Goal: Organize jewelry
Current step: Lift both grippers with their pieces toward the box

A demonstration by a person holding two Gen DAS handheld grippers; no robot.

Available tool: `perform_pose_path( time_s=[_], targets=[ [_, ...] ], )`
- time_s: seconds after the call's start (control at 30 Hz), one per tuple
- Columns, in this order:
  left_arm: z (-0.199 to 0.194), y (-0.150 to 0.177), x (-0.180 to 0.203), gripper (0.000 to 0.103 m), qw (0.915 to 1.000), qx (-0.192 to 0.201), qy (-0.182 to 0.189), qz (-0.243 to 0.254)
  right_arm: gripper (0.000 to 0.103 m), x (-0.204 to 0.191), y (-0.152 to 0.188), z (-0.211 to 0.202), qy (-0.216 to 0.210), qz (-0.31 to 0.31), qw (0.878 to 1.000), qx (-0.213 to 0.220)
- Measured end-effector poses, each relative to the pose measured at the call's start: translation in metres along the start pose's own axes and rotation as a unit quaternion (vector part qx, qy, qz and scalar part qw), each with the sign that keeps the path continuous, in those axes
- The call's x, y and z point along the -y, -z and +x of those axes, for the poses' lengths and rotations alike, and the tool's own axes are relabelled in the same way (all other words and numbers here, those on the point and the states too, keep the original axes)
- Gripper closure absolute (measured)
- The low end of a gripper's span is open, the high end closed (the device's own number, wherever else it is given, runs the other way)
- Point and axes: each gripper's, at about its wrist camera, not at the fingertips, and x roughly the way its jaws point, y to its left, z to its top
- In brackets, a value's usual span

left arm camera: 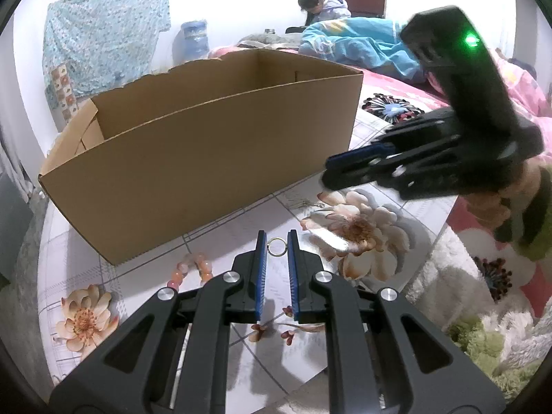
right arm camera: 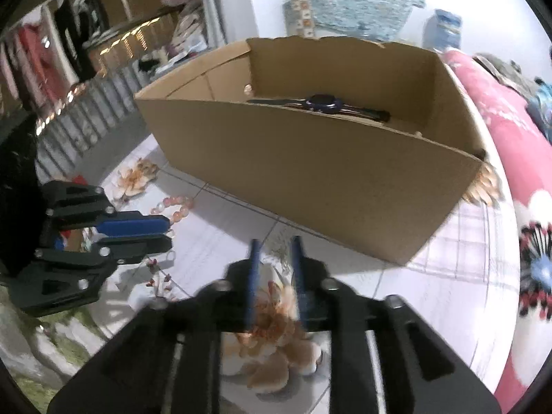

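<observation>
Fingers of left gripper [left arm camera: 276, 238] narrowly parted, straddling small gold ring [left arm camera: 276, 246] flat on tabletop [left arm camera: 220, 234], not yet pinched. Risk: ring skids or flips as pads close on thin metal. Right gripper [right arm camera: 274, 246] blurred, fingers seemingly apart, empty. Bead bracelet [left arm camera: 195, 269] beside cardboard box [left arm camera: 207, 151]; watch [right arm camera: 322, 103] inside.

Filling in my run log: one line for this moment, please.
left gripper: open around ring | right gripper: open, empty | bead bracelet: on table | watch: in box
</observation>
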Motion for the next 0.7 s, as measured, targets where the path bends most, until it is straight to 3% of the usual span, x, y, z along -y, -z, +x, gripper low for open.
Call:
perform_pose_path(
  time_s=[0.27, 0.3, 0.33, 0.4, 0.7],
  targets=[
    [-0.002, 0.003, -0.006, 0.092, 1.0000, 0.001, -0.002, -0.009, 0.080, -0.005, -0.004, 0.038, 0.010, -0.062, 0.996, -0.056],
    [-0.002, 0.004, -0.007, 0.092, 1.0000, 0.001, -0.002, -0.009, 0.085, -0.005, -0.003, 0.038, 0.008, -0.066, 0.996, -0.056],
    [-0.001, 0.004, -0.008, 0.092, 0.9999, 0.000, -0.002, -0.010, 0.098, -0.006, -0.003, 0.038, -0.003, -0.069, 0.996, -0.062],
    [0.000, 0.004, -0.010, 0.092, 0.9999, 0.000, 0.000, -0.012, 0.098, -0.006, -0.003, 0.037, -0.012, -0.062, 0.996, -0.069],
    [0.001, 0.003, -0.013, 0.092, 0.9999, 0.005, 0.000, -0.016, 0.101, 0.009, 0.003, 0.003, -0.055, 0.016, 0.998, -0.022]
  ],
)
